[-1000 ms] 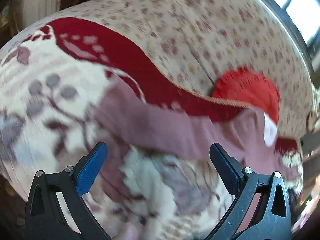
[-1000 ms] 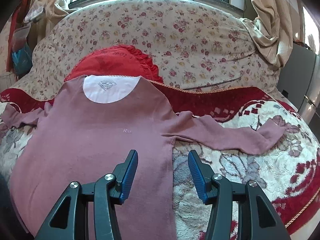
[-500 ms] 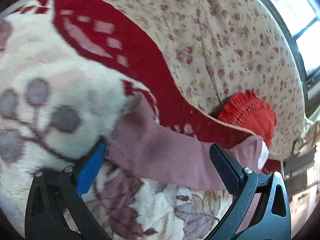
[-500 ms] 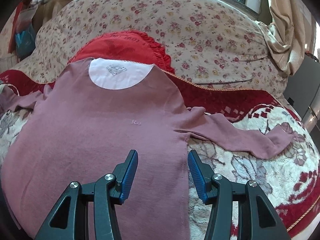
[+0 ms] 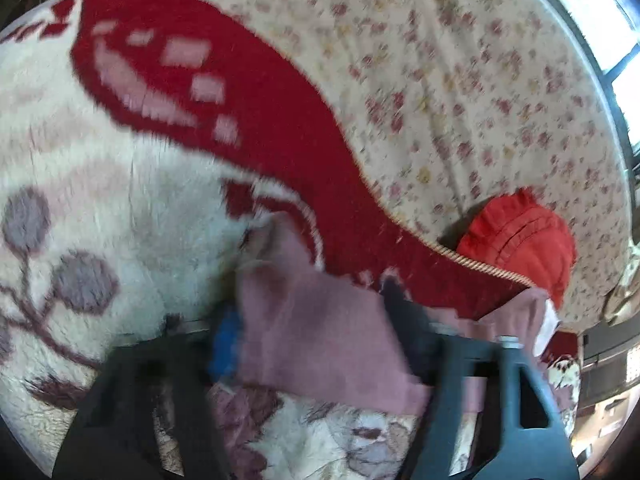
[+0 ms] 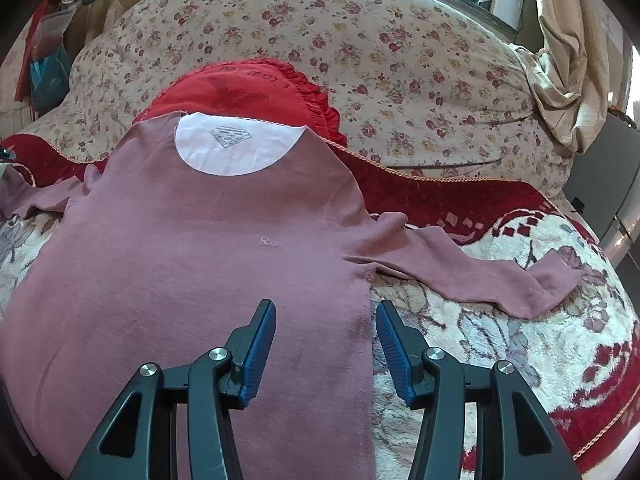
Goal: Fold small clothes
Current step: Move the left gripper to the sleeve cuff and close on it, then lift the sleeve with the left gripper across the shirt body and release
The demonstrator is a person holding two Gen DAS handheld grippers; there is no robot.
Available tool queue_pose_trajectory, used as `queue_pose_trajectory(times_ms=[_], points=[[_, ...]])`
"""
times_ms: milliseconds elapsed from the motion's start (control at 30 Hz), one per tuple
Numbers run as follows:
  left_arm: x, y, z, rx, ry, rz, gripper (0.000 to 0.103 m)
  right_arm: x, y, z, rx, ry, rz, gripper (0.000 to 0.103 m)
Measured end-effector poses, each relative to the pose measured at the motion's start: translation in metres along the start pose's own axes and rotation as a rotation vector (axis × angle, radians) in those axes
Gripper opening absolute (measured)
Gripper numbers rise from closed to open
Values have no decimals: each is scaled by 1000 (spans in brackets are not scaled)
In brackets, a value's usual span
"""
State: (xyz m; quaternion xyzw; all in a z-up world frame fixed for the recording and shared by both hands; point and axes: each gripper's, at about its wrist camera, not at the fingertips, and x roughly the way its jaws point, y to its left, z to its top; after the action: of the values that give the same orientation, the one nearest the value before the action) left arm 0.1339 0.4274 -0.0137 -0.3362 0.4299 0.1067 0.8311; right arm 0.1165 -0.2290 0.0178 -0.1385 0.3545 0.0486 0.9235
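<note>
**Shirt flat on blanket, left claw at the sleeve cuff**

Mauve long-sleeve shirt [image 6: 192, 264] lies face up on the fleece blanket [image 6: 520, 340], both sleeves spread out, collar toward the red cushion [image 6: 248, 88]. White neck lining shows just under the cushion.

Handling, my read: thin knit, light, limp, no stiffness. It will drape and drag on the fleece pile, so lift before moving it rather than sliding it. Not fragile. Best holds are the cuffs and hem corners, pinching both layers.

Left gripper [image 5: 316, 340]: jaws sit either side of the shirt's left sleeve [image 5: 320, 344] near the cuff, farthest from the cushion. Frame is motion-blurred, so I cannot tell whether it has clamped.

Right gripper [image 6: 326, 340]: jaws parted, holding nothing, straddling the shirt's side edge below the armpit. Right sleeve [image 6: 480, 276] lies loose on the blanket beyond it.

Floral sofa back [image 6: 360, 52] behind the cushion.
</note>
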Motion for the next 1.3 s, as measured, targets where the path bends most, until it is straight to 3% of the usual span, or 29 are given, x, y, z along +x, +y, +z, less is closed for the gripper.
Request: queue_pose_trajectory(times_ms=[100,167,333,467,633,733,867,1033,1200,1300], points=[[8,10,-10,-24,23,51,12,0,-2,0,6,2,-5,50],[5,14,-15,-15,-5,66,4,1,-2,0,8,3,-3,50],[-14,1,-18,37,-73,100,1,1,2,1,-9,0,-1,50],[-46,-49,-21,76,-126,-58,1,-2,-2,2,9,-11,1,50],[-65,-146,-47,167,-118,-306,1,-5,-4,3,34,-18,22,50],[-64,-200,-70,182,-90,-472,1,-10,-5,10,55,-45,59,50],[-45,-264,-97,230,-19,-600,1,-17,-3,16,45,-68,55,50],[-15,-330,-131,274,62,-695,1,-13,-21,30,113,-43,42,50],[27,-388,-166,278,144,-777,1,6,-45,65,180,-9,114,50],[57,-421,-186,305,180,-774,1,21,-63,78,193,-47,53,50]])
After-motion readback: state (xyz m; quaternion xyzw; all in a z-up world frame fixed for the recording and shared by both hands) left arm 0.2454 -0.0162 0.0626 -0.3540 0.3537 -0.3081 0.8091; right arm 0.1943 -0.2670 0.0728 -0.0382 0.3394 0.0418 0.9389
